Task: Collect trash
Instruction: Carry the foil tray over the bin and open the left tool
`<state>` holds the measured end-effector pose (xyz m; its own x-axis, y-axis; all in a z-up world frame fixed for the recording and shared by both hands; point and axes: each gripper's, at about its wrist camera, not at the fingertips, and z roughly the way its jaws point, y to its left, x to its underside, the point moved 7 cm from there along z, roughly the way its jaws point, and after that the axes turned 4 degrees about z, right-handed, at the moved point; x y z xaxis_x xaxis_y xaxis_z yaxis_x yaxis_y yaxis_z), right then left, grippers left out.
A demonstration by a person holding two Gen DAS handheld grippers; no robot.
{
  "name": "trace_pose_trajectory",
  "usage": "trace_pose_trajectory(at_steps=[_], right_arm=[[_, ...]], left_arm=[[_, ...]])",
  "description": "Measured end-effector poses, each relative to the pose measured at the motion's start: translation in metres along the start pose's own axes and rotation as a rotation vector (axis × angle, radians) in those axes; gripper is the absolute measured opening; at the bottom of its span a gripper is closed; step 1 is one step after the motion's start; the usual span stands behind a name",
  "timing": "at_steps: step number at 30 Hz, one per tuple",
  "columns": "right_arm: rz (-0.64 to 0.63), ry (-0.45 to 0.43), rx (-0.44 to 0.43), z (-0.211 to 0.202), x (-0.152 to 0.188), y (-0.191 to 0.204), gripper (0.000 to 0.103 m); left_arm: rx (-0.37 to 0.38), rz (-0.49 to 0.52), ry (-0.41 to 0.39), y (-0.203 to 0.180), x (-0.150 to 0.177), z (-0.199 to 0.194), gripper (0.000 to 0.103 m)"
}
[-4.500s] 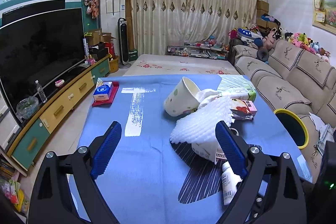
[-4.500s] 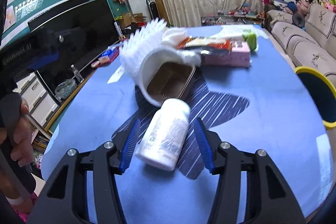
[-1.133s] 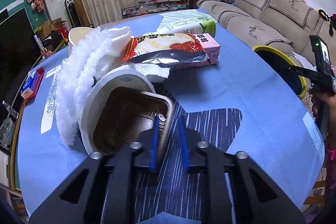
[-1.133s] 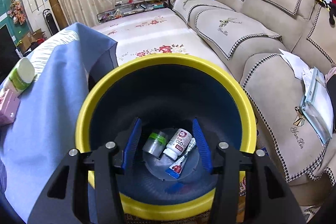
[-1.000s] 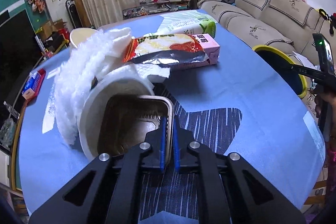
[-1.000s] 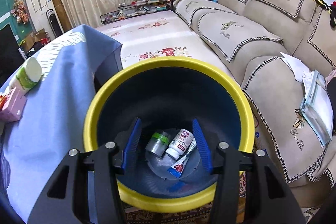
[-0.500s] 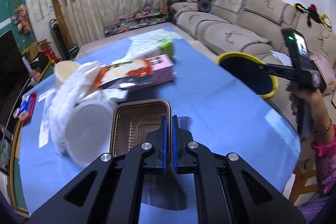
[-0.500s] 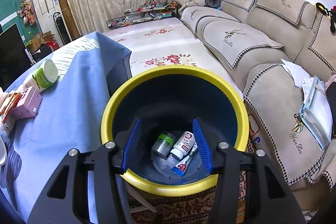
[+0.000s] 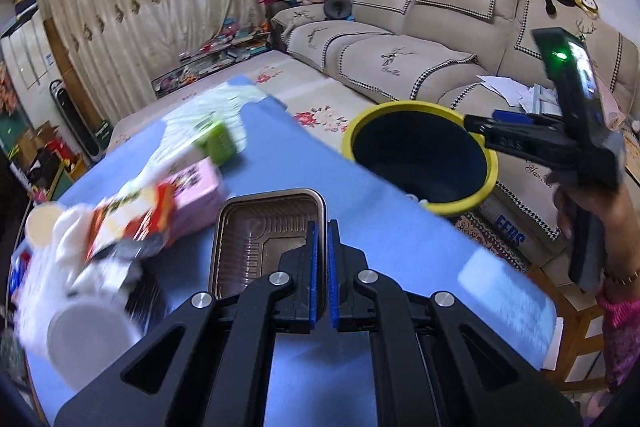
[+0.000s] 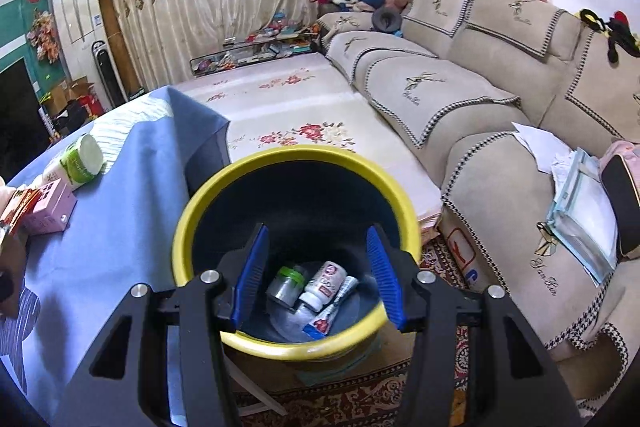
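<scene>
change since a second back: the brown tray (image 9: 267, 227) was half inside the white tub (image 9: 90, 339); now it's out, hanging over the blue table (image 9: 420, 239), and the view has swung right toward the bin.
left gripper (image 9: 322, 231): jaws pinched tight on the tray's right rim, same grip as half a second ago.
right gripper (image 10: 318, 259): jaws about halfway apart, nothing between them, hovering over the yellow-rimmed bin (image 10: 208, 199). The bin looks smaller and lower in frame than before.
bin contents, counted: three, namely one green-capped jar (image 10: 287, 285), one white bottle (image 10: 326, 283), one small tube (image 10: 334, 309).
where the bin is: on the floor just off the table's right edge, in front of the sofa (image 10: 460, 99).
still on the table, counted: one pink box (image 9: 192, 195), one red snack bag (image 9: 132, 223), one green-and-white bottle (image 9: 212, 139), the tub, some white foam wrap (image 9: 44, 291). Pretty blurry on the left side.
</scene>
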<state>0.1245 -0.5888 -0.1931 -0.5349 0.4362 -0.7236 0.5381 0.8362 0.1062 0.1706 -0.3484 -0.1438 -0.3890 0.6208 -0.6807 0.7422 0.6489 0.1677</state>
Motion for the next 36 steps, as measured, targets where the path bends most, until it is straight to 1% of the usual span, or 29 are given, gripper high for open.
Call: trace_pose_trajectory(at_steps=[3, 6, 10, 13, 17, 22, 25, 30, 32, 33, 34, 35, 36], right_arm=[[0.016, -0.002, 0.02, 0.0, -0.002, -0.015, 0.049], [0.035, -0.003, 0.034, 0.0, -0.004, -0.028, 0.049], [0.065, -0.006, 0.053, 0.0, -0.004, -0.048, 0.049], [0.082, -0.002, 0.062, 0.002, -0.003, -0.059, 0.05], [0.101, 0.007, 0.074, 0.006, -0.001, -0.071, 0.05], [0.126, 0.013, 0.087, 0.011, 0.002, -0.087, 0.05], [0.136, 0.016, 0.094, 0.011, 0.004, -0.093, 0.051], [0.148, 0.022, 0.098, 0.012, 0.007, -0.098, 0.051], [0.15, 0.024, 0.097, 0.012, 0.008, -0.098, 0.051], [0.15, 0.024, 0.098, 0.012, 0.008, -0.098, 0.051], [0.151, 0.024, 0.098, 0.012, 0.008, -0.099, 0.051], [0.151, 0.024, 0.097, 0.011, 0.008, -0.098, 0.052], [0.15, 0.024, 0.098, 0.011, 0.008, -0.098, 0.052]], left_arm=[[0.016, 0.03, 0.001, -0.013, -0.022, 0.02, 0.005], [0.032, 0.046, -0.001, -0.024, -0.042, 0.039, 0.005], [0.075, 0.066, 0.0, -0.044, -0.073, 0.067, 0.005], [0.087, 0.08, 0.001, -0.058, -0.093, 0.089, 0.005], [0.103, 0.09, 0.016, -0.075, -0.113, 0.118, 0.005], [0.126, 0.095, 0.054, -0.094, -0.13, 0.154, 0.005], [0.138, 0.092, 0.08, -0.102, -0.134, 0.174, 0.005], [0.145, 0.088, 0.109, -0.108, -0.134, 0.194, 0.006], [0.143, 0.086, 0.112, -0.109, -0.133, 0.196, 0.006], [0.138, 0.085, 0.113, -0.109, -0.134, 0.197, 0.015], [0.137, 0.082, 0.11, -0.11, -0.134, 0.197, 0.03], [0.135, 0.078, 0.104, -0.11, -0.134, 0.196, 0.038], [0.129, 0.074, 0.097, -0.106, -0.133, 0.192, 0.05]])
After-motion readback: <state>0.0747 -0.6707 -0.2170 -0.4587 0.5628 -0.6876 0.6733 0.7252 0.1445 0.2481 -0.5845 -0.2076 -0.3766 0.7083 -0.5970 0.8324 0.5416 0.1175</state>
